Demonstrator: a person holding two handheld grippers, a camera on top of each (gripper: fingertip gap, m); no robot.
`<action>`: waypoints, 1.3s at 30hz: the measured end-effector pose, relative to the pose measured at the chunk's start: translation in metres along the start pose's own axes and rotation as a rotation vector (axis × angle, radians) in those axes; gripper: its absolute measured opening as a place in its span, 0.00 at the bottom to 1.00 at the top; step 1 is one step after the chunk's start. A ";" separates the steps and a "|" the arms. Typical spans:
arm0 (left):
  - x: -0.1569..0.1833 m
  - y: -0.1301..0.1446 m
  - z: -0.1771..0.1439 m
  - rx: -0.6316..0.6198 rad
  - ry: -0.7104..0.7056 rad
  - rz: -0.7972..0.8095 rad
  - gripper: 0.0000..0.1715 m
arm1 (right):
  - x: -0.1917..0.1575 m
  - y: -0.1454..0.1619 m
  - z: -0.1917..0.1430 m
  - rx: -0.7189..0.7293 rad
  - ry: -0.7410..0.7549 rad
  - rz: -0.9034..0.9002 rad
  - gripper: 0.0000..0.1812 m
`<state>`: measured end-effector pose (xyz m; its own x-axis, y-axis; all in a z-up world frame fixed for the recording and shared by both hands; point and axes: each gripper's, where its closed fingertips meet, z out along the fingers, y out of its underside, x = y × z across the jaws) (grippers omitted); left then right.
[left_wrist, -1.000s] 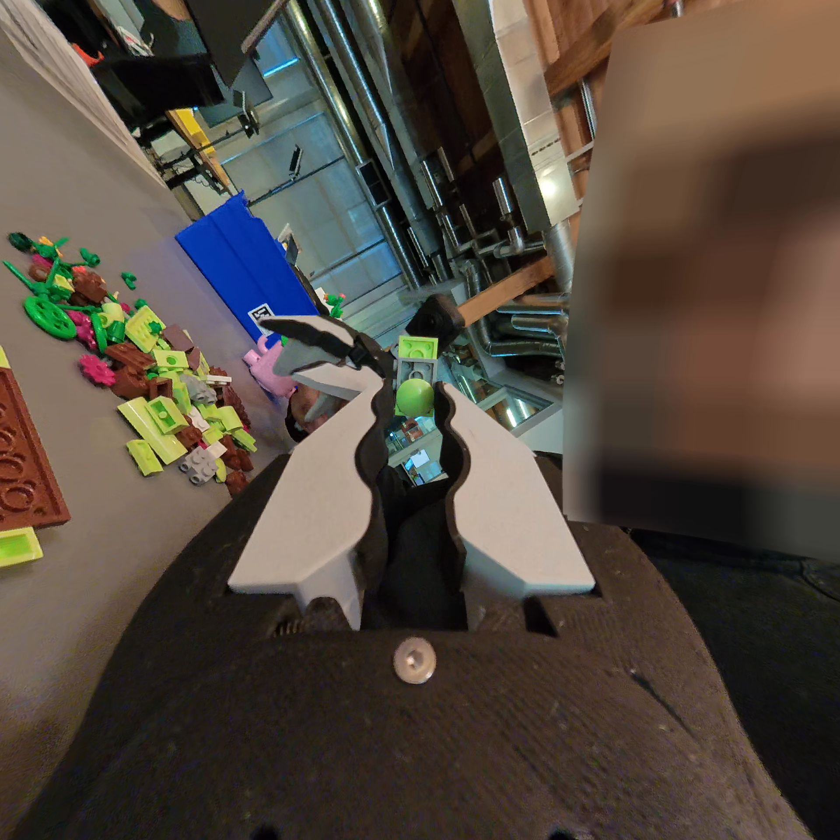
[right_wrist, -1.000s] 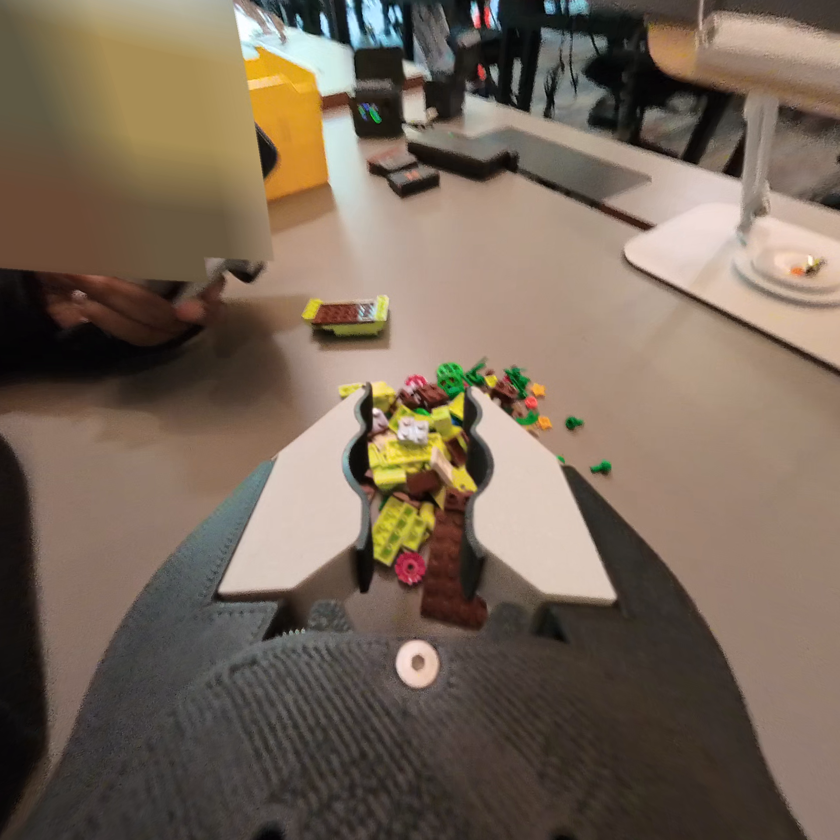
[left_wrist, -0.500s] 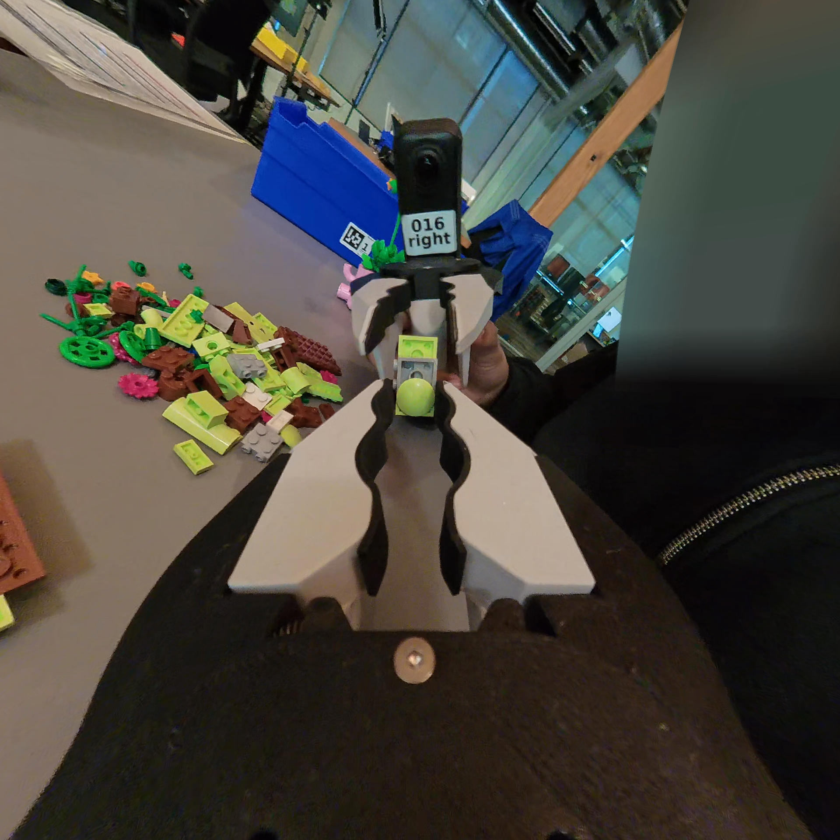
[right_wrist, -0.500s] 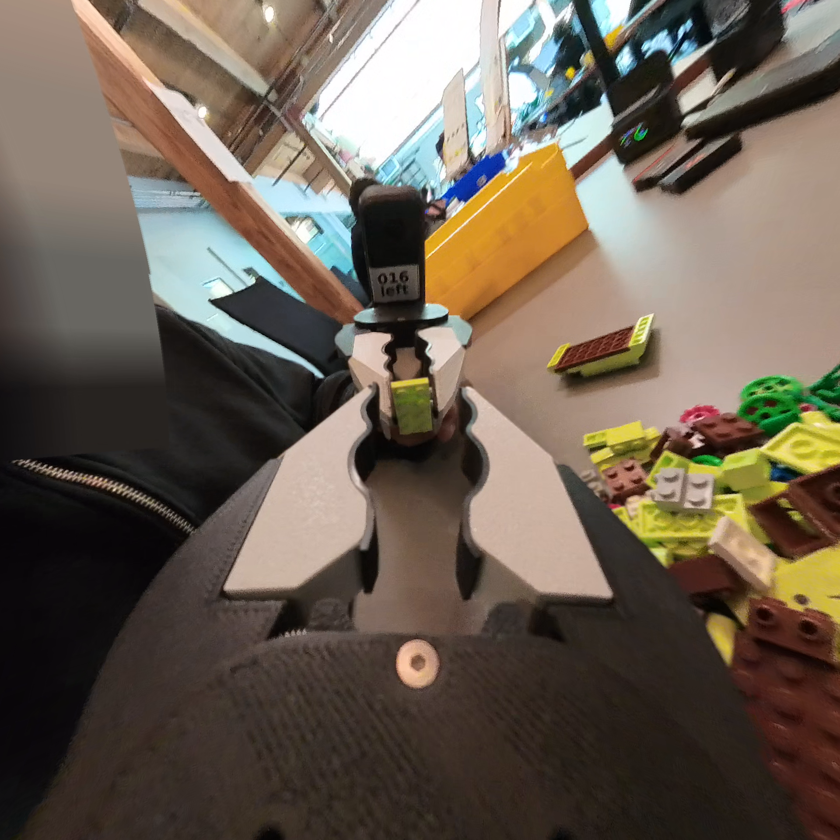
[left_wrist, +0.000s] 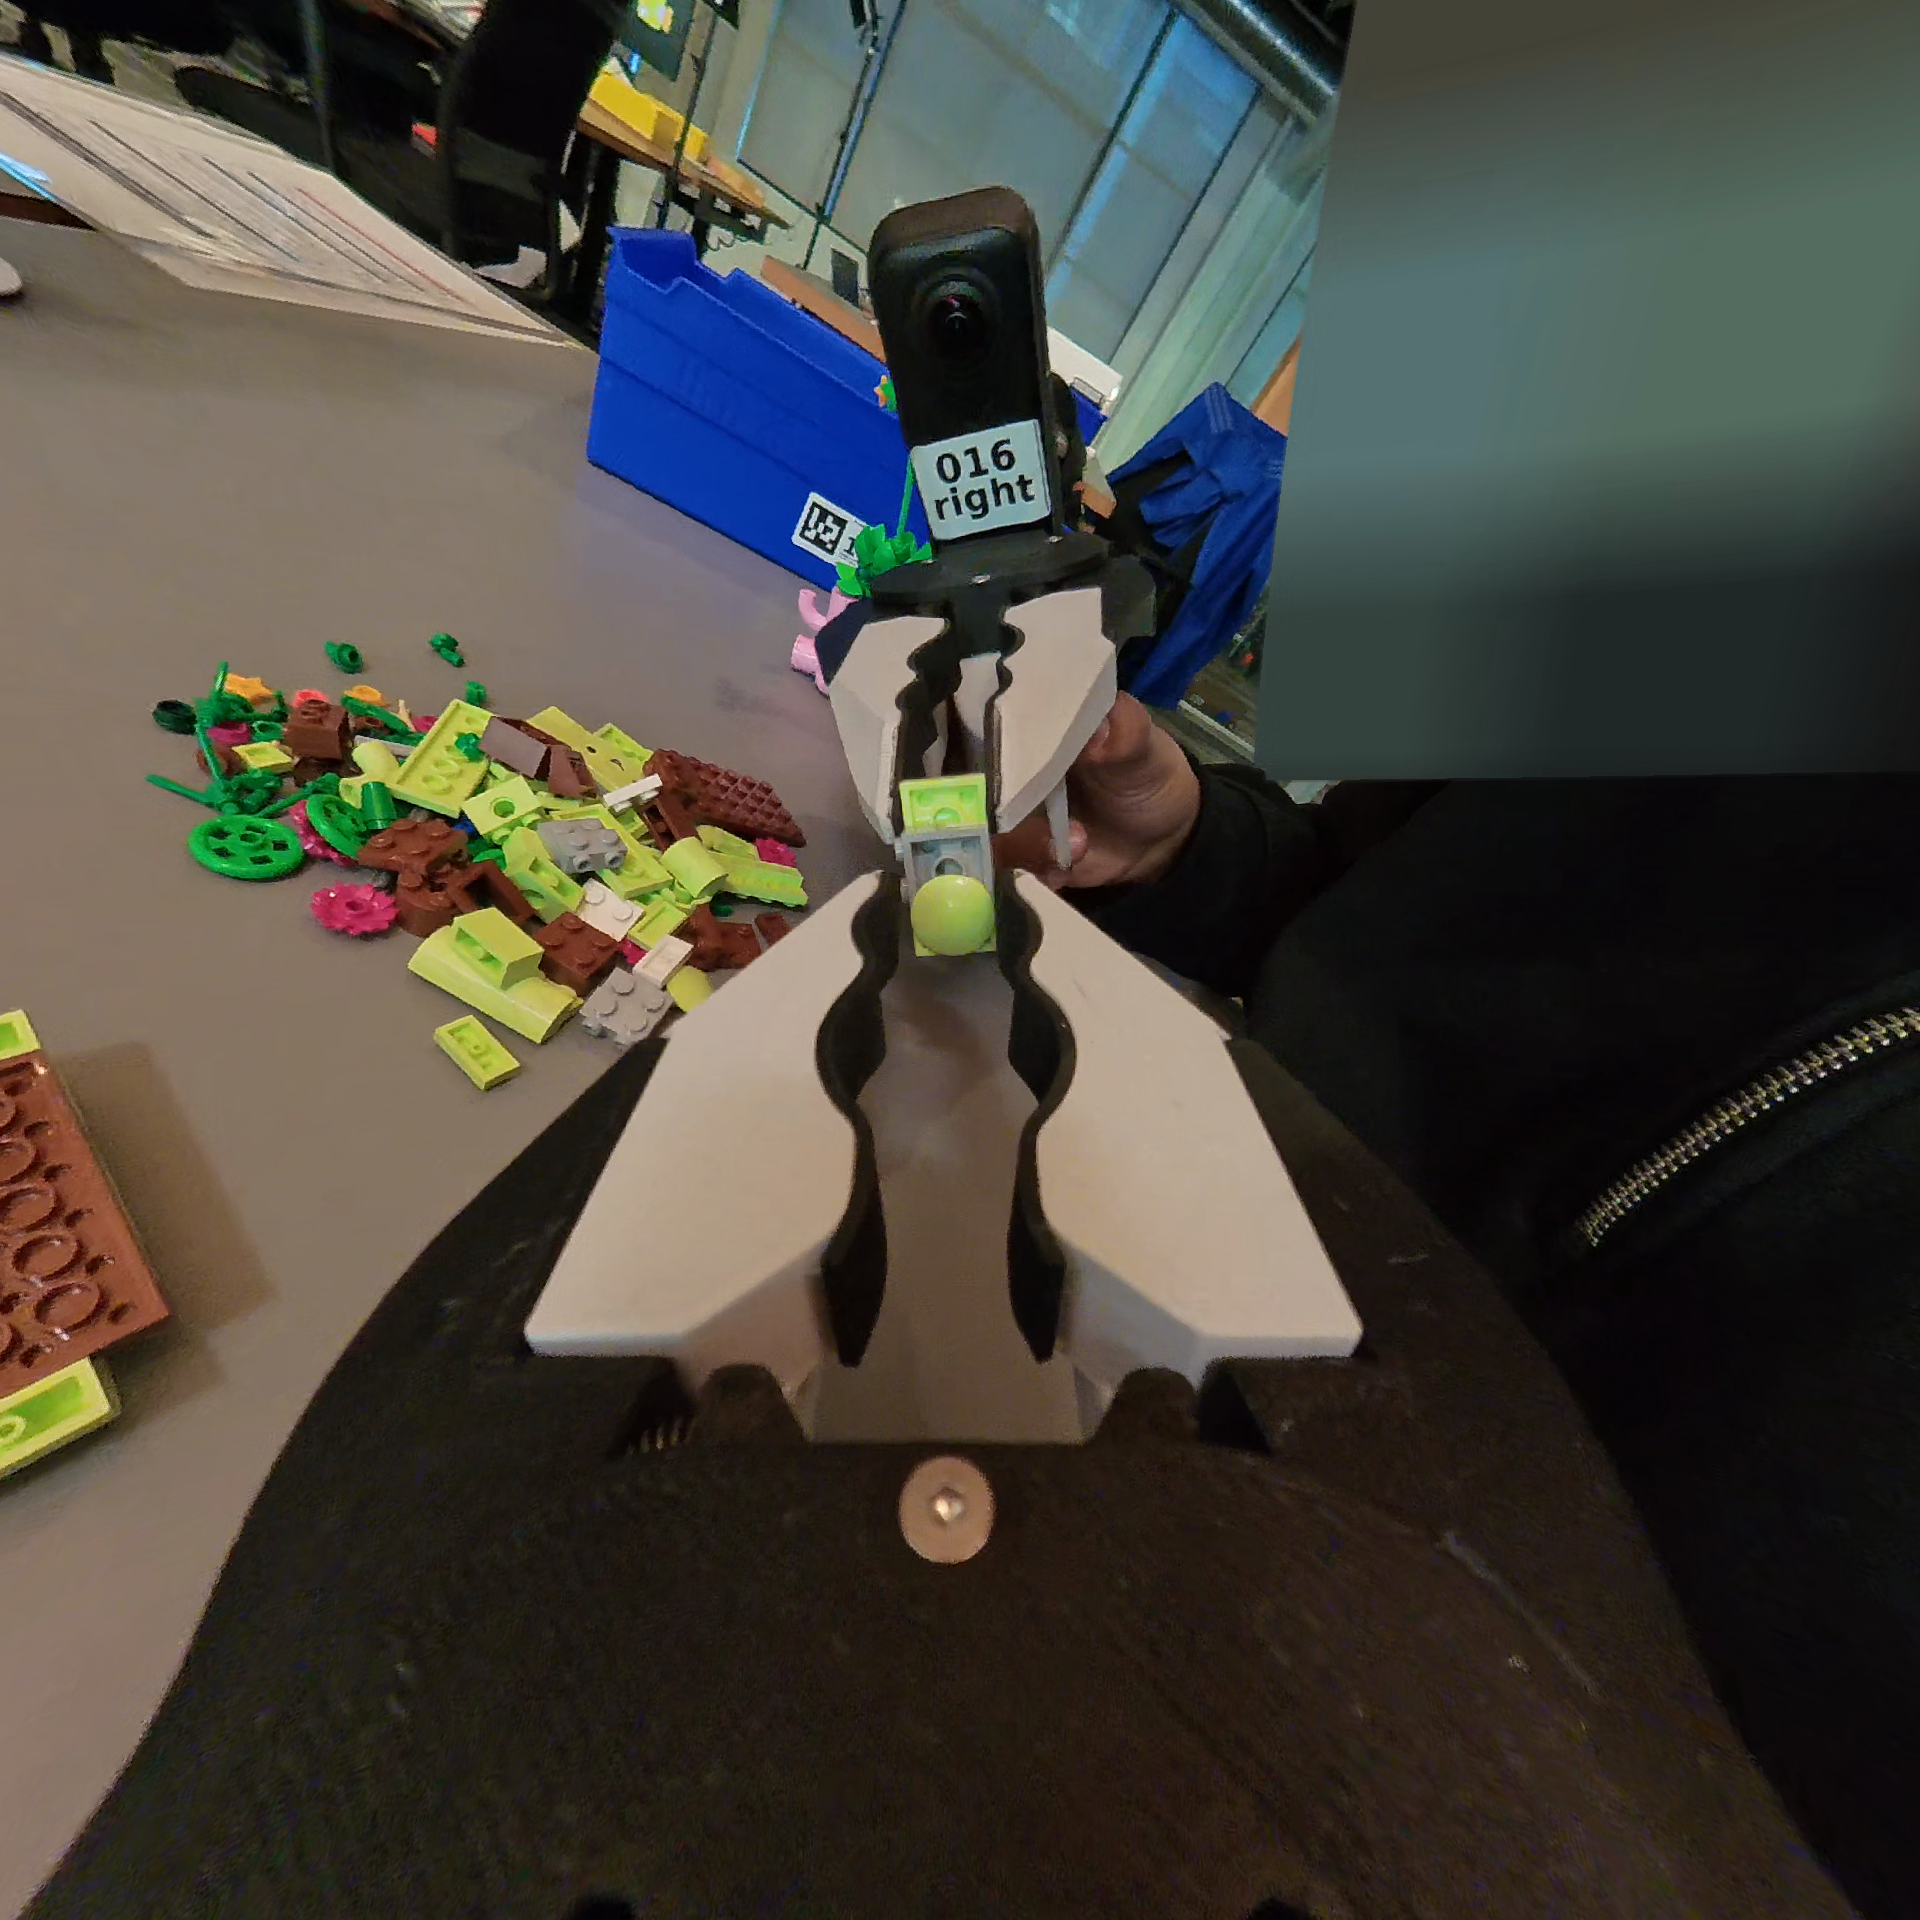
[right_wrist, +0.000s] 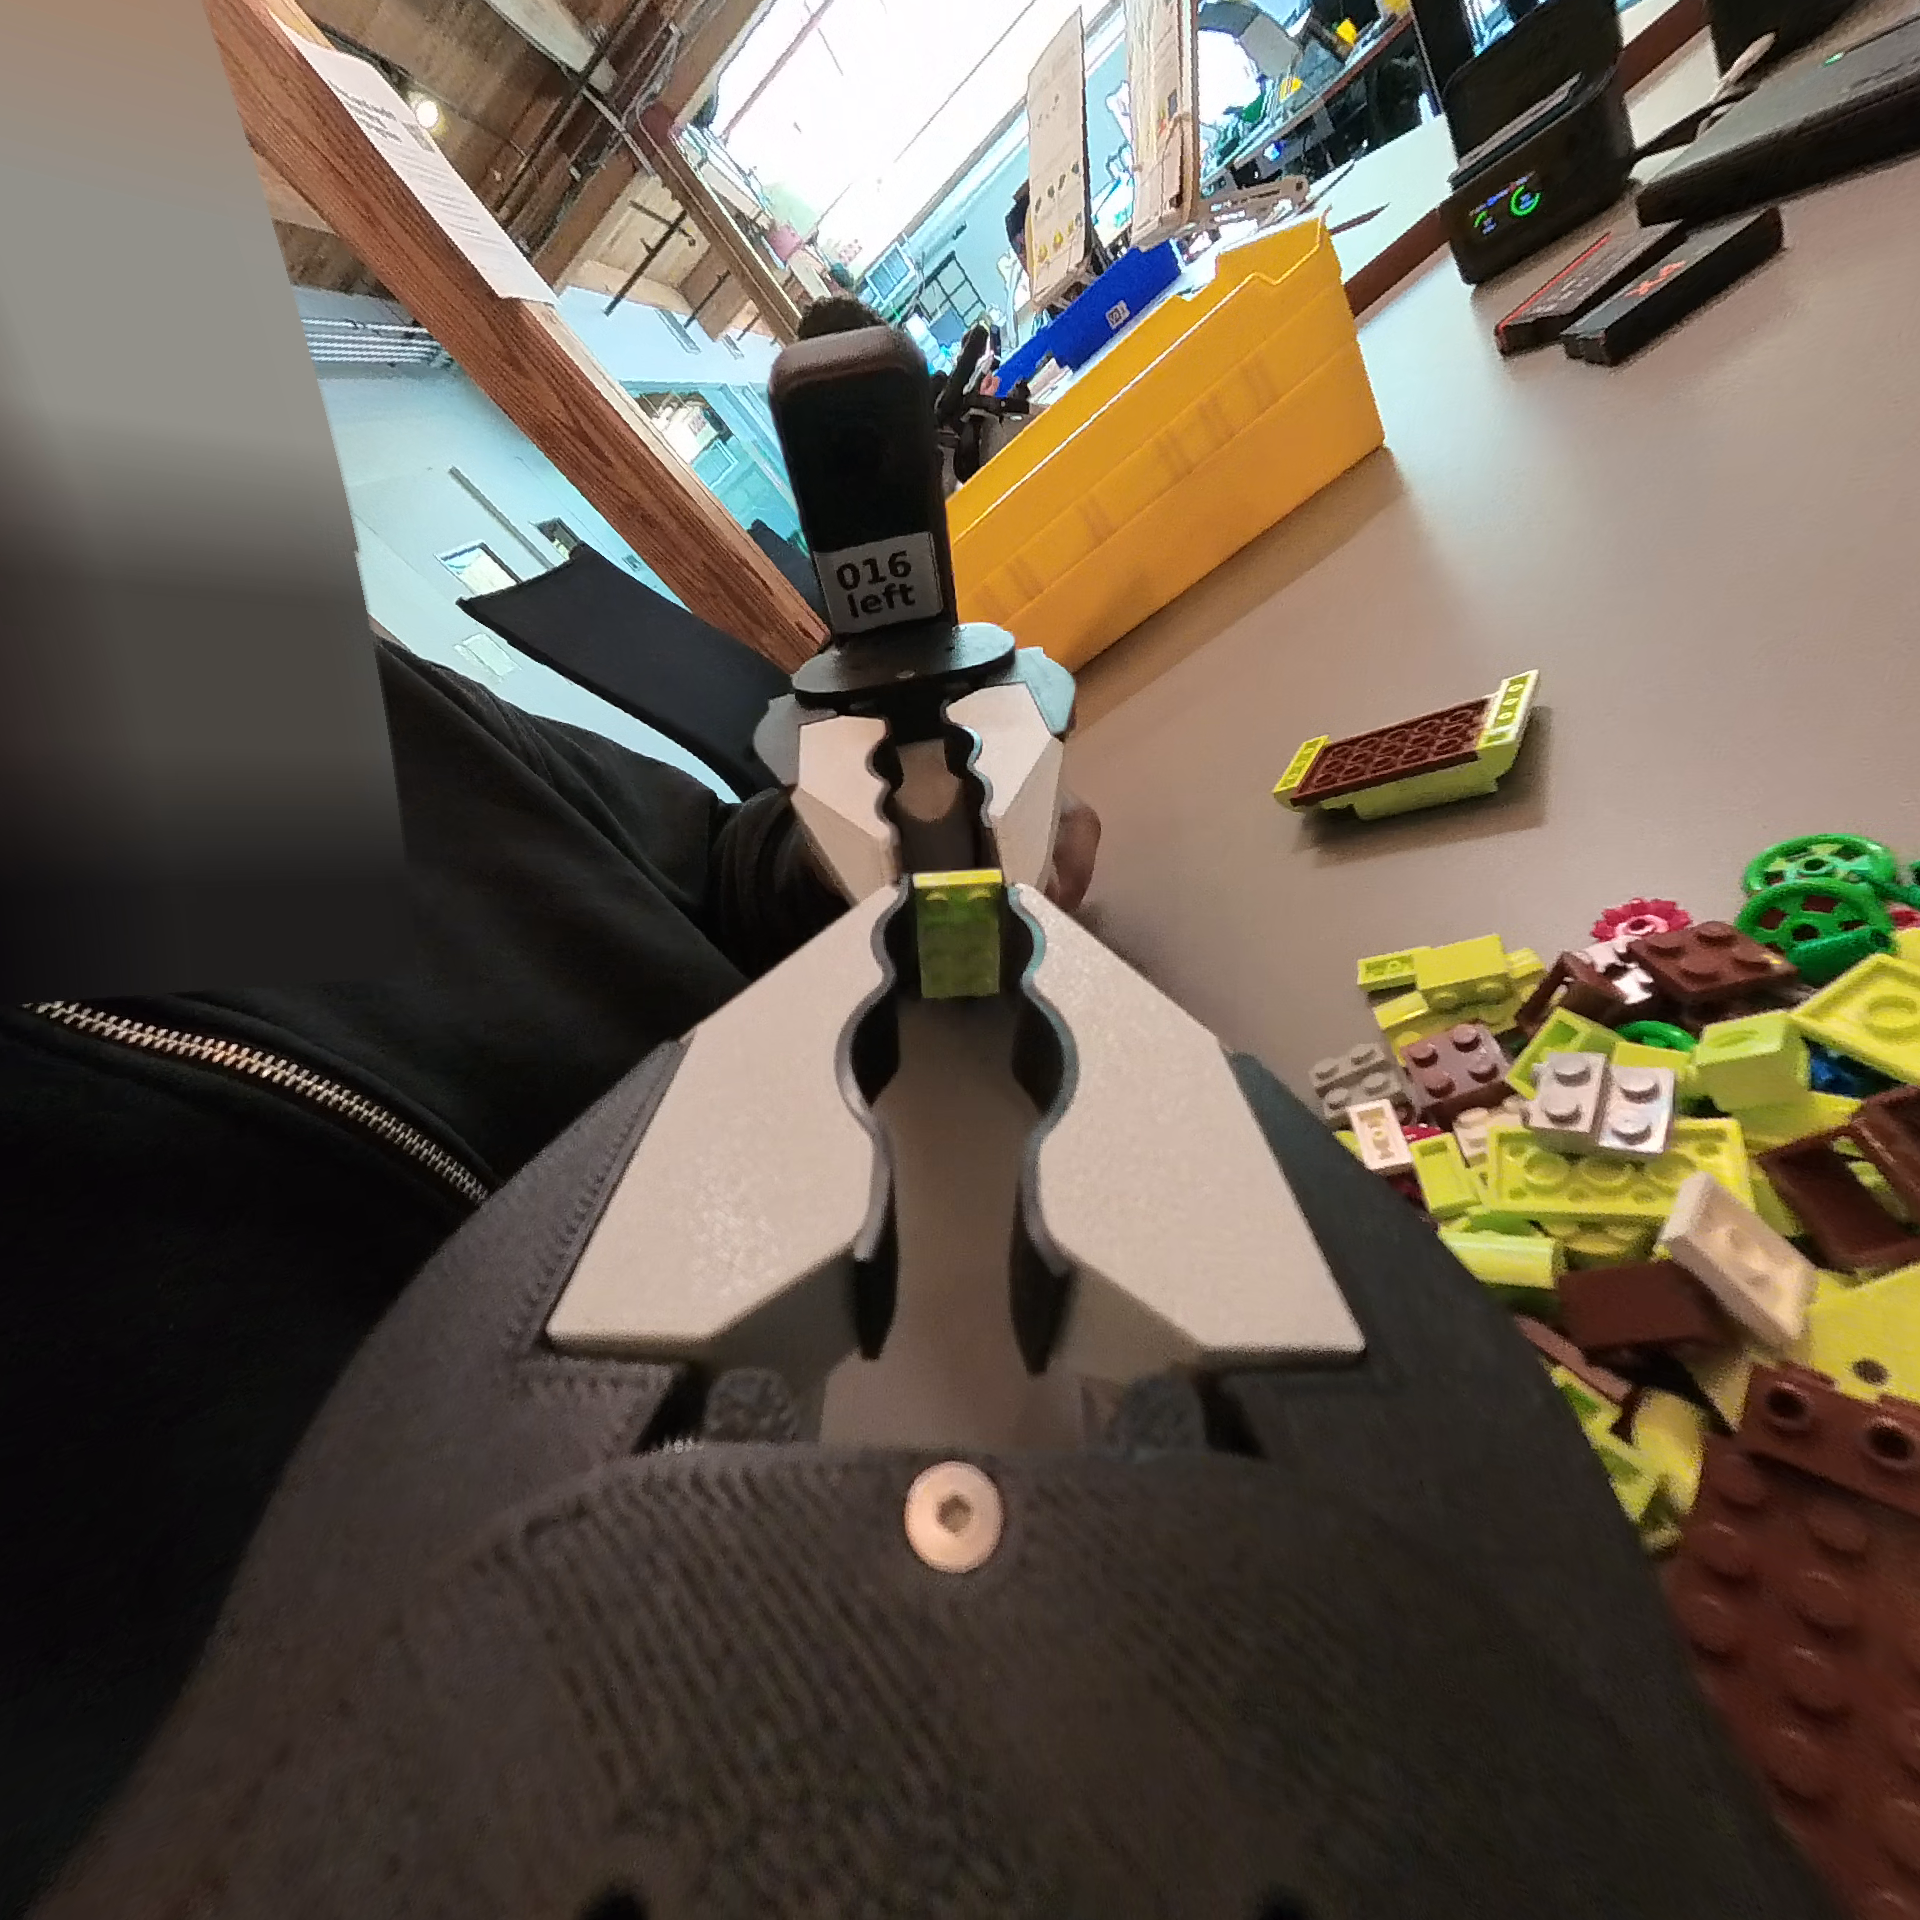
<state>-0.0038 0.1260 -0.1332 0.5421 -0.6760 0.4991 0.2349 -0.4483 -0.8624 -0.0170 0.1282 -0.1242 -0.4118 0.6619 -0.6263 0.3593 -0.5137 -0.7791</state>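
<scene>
**A:** So, the left gripper (left_wrist: 948, 914) is pinching a little brick assembly (left_wrist: 943, 868) at its fingertips: lime plate, grey block, lime ball on the near end. The right gripper (right_wrist: 956, 940) is facing it head-on, and its jaws are sitting on either side of the same piece's lime plate, but I honestly cannot tell if they're actually squeezing it. The two grippers are meeting tip to tip above the grey table (left_wrist: 260, 499).

**B:** What about the bins?

**A:** A blue bin (left_wrist: 727, 405) is sitting behind the right gripper in the left wrist view, contents hidden. A yellow bin (right_wrist: 1174, 488) is sitting behind the left one in the right wrist view, and I can't see inside that either. The loose brick pile (left_wrist: 499, 842) is lying right on the table, not in any container, with a brown-and-lime plate build (right_wrist: 1403, 769) lying apart from it.
</scene>
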 end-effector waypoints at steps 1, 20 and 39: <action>0.000 0.001 0.000 -0.007 0.002 -0.006 0.09 | 0.000 0.001 0.000 -0.007 0.004 -0.004 0.08; 0.007 0.004 0.002 -0.020 0.079 -0.081 0.08 | -0.006 0.004 0.001 -0.031 -0.032 -0.009 0.08; 0.010 -0.005 0.000 0.026 0.126 -0.145 0.08 | -0.010 0.006 -0.008 -0.082 -0.022 -0.024 0.07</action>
<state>-0.0001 0.1217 -0.1236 0.3964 -0.6739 0.6235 0.3249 -0.5322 -0.7818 -0.0037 0.1231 -0.1228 -0.4388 0.6613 -0.6084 0.4159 -0.4507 -0.7899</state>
